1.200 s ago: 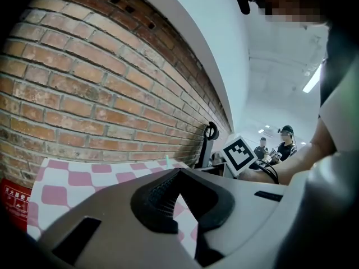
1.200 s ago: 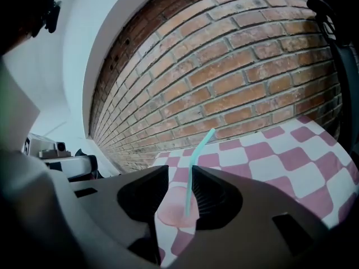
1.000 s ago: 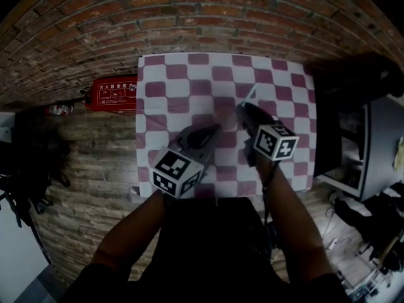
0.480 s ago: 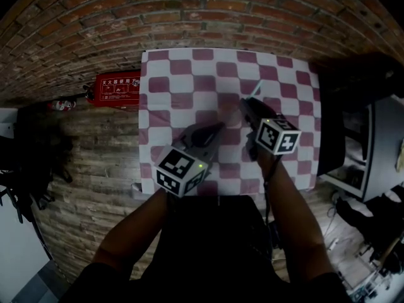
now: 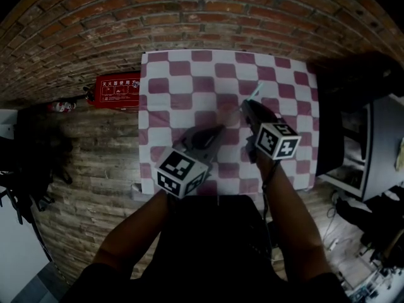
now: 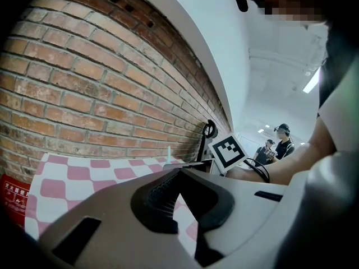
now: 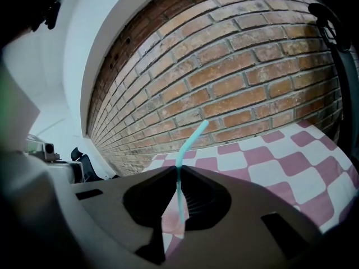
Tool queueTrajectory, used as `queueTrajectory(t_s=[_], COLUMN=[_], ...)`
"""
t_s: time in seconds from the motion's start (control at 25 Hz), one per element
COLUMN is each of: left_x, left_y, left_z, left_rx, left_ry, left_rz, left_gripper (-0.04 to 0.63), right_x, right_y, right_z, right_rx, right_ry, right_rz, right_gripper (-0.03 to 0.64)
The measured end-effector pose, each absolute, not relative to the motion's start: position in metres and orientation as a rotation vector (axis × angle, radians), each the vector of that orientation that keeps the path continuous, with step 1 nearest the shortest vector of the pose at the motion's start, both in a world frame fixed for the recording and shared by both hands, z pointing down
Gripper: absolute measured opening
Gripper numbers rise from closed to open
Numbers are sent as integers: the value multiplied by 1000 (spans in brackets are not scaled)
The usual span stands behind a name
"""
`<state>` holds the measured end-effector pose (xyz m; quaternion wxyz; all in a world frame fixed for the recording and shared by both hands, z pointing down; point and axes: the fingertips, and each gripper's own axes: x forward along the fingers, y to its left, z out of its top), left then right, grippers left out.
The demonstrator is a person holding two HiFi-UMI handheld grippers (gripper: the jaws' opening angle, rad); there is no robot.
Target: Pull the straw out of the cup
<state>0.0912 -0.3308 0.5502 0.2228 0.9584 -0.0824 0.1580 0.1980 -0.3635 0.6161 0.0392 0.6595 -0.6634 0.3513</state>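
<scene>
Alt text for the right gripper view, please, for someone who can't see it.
The right gripper is closing its jaws on a bent teal straw, pinched upright between their tips. Behind lie a pink-and-white checked cloth and a brick wall.

cloth: pink-and-white checked tablecloth (image 5: 183,84) below a brick wall (image 5: 189,11) | left gripper (image 5: 219,129): over the cloth, angled toward the right one, tips near it | right gripper (image 5: 243,105): jaws closing, pale straw (image 5: 254,92) between them, slanting past the tips | left of cloth: red box (image 5: 117,91)
</scene>
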Motion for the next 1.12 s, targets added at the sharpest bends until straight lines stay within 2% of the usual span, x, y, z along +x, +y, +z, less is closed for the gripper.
queueTrajectory(t_s=[1.12], left_x=[64], left_y=[-311], left_z=[474], left_rx=[2702], left_ry=[-217], left_rz=[331], left_gripper=[8], right_x=[161], right_y=[-312], right_z=[456], right_rx=[2071], right_ry=[-2302], right_rz=[823], right_gripper=[37])
